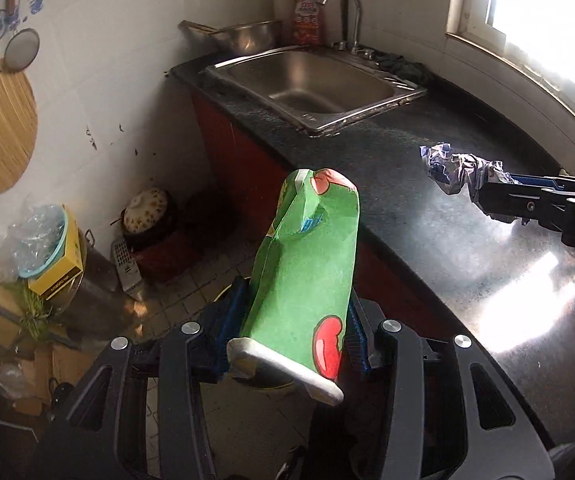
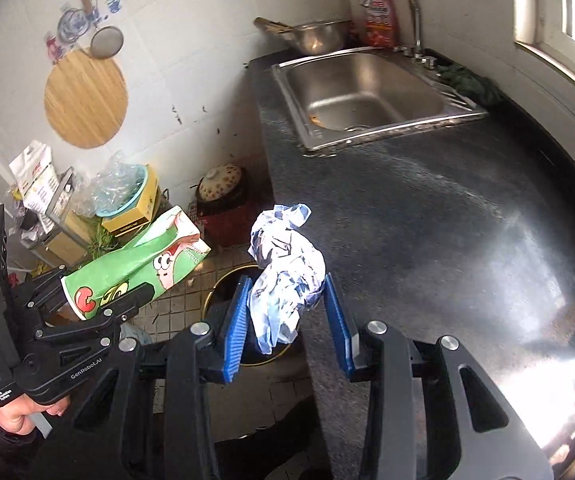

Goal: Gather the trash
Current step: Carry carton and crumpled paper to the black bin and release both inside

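Note:
A green cartoon-printed carton (image 1: 307, 264) with a squashed top sits clamped in my left gripper (image 1: 295, 320), whose blue pads press on both its sides. The same carton (image 2: 135, 264) shows at the left of the right wrist view, held over the tiled floor. My right gripper (image 2: 287, 304) is shut on a crumpled blue-and-white wrapper (image 2: 283, 264); that wrapper (image 1: 455, 170) hangs over the dark counter in the left wrist view. Under both loads, a dark round bin with a yellow rim (image 2: 223, 280) stands on the floor beside the counter, largely hidden.
A steel sink (image 1: 311, 84) with a tap is set in the black counter (image 1: 427, 208), with a metal bowl and a red bottle behind it. On the floor by the wall stand a lidded pot (image 1: 147, 210), a red crate, a yellow box and bags. A hand (image 2: 15, 412) grips the left tool.

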Demonstrator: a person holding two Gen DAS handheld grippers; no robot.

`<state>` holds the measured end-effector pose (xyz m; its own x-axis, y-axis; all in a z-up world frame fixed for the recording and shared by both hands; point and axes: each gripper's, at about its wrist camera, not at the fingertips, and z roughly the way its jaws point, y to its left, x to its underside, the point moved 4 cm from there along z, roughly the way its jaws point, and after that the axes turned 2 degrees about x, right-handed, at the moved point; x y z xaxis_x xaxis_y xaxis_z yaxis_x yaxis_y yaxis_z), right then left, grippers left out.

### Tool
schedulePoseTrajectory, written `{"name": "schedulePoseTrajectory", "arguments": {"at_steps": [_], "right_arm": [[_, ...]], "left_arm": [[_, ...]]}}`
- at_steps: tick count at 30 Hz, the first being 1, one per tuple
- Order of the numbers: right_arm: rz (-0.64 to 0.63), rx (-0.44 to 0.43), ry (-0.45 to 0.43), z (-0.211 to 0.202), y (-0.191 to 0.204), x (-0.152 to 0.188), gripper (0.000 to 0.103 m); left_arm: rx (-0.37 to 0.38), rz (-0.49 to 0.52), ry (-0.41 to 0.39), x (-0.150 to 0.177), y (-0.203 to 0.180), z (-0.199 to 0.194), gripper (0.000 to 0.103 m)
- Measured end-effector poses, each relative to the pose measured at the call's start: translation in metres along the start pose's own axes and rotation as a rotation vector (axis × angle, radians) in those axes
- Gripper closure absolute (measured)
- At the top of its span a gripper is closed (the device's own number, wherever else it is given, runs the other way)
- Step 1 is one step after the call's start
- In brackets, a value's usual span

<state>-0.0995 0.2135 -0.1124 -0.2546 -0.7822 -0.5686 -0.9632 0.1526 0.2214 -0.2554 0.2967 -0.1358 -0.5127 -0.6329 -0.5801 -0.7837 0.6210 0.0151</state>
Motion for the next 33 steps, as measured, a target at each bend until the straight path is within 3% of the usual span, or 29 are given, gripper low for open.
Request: {"name": "schedulePoseTrajectory", "arguments": {"at_steps": [5,10,21,28,30,31,32,33], "right_arm": [[-0.087,-0.075,0.055,0.046,0.053,-0.017,0.066],[-0.115,-0.097,0.124,0.093,0.078,-0.020,0.066],[-0.155,-0.075,0.310,0.207,0.097,0.011,0.066],[-0.156,-0.060,0.364,0.244,0.097,0.013,0.064],[-0.151,-0.057,0.368,0.249,0.095,0.012,0.060],[-0.144,-0.061,0.373,0.252,0.095,0.011,0.048],[-0.139,-0.062,0.380,0.255,0.094,0.010,0.029],[-0.136,-0.057,0.379,0.255,0.094,0.009,0.025]], "left_arm": [[-0.054,-0.082,0.043,0.015,0.042,0.012,0.058],[-0.061,-0.124,0.096,0.031,0.060,0.045,0.058],[0.000,-0.198,0.228,0.084,0.082,0.153,0.058],[0.026,-0.244,0.267,0.098,0.098,0.185,0.058],[0.036,-0.245,0.273,0.100,0.100,0.191,0.058],[0.045,-0.249,0.276,0.101,0.100,0.194,0.054],[0.047,-0.253,0.280,0.102,0.101,0.196,0.041],[0.028,-0.255,0.281,0.102,0.103,0.197,0.032]]}}
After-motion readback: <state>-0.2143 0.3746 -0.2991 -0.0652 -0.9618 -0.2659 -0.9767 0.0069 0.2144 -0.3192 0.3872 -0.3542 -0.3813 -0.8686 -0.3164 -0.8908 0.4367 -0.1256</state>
